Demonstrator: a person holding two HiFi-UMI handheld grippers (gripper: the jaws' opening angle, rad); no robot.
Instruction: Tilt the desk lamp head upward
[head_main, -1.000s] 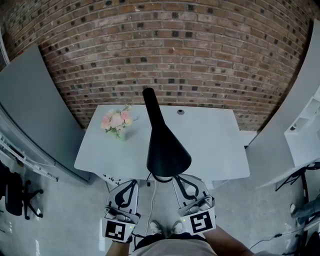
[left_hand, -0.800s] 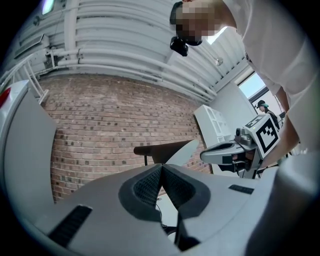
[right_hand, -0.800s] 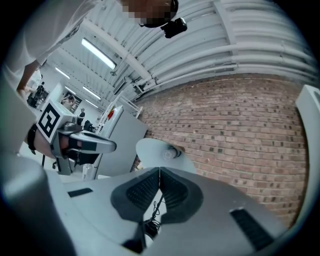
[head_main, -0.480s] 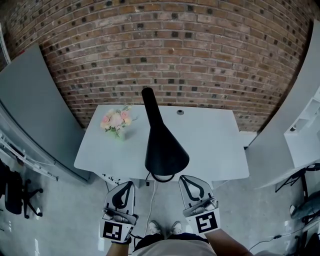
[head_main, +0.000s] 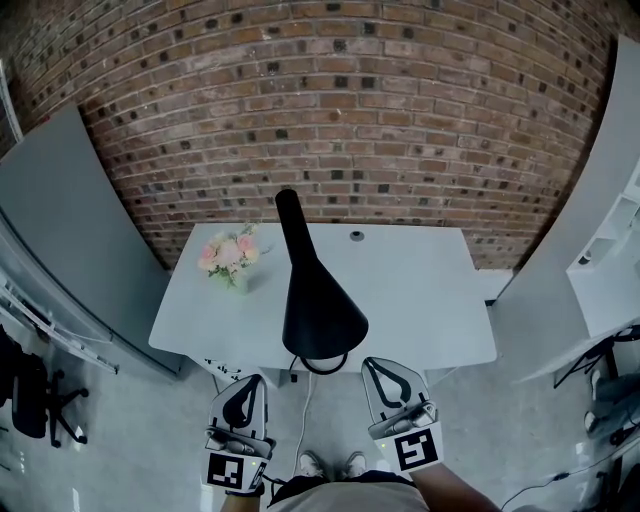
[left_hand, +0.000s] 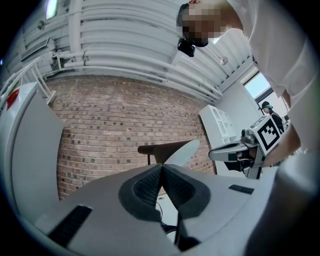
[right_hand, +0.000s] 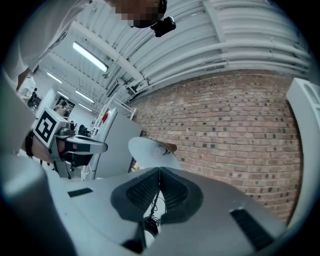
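The black desk lamp stands on the white table (head_main: 420, 290), its cone-shaped head (head_main: 320, 310) hanging past the table's front edge toward me. Both grippers are below the shade and touch nothing. My left gripper (head_main: 247, 382) is shut and empty, lower left of the shade. My right gripper (head_main: 380, 366) is shut and empty, lower right of it. In the left gripper view the lamp head (left_hand: 172, 150) shows side-on above the shut jaws (left_hand: 161, 170). From the right gripper view the shade's pale inside (right_hand: 150, 150) appears above the shut jaws (right_hand: 160, 172).
A small vase of pink flowers (head_main: 228, 255) stands at the table's left. The lamp's cable (head_main: 300, 400) hangs to the floor between the grippers. There is a brick wall behind, a grey panel (head_main: 60, 220) on the left and a white shelf unit (head_main: 610, 270) on the right.
Both grippers have drawn back toward me from the shade's rim and now sit lower and apart from it. The lamp itself looks unchanged.
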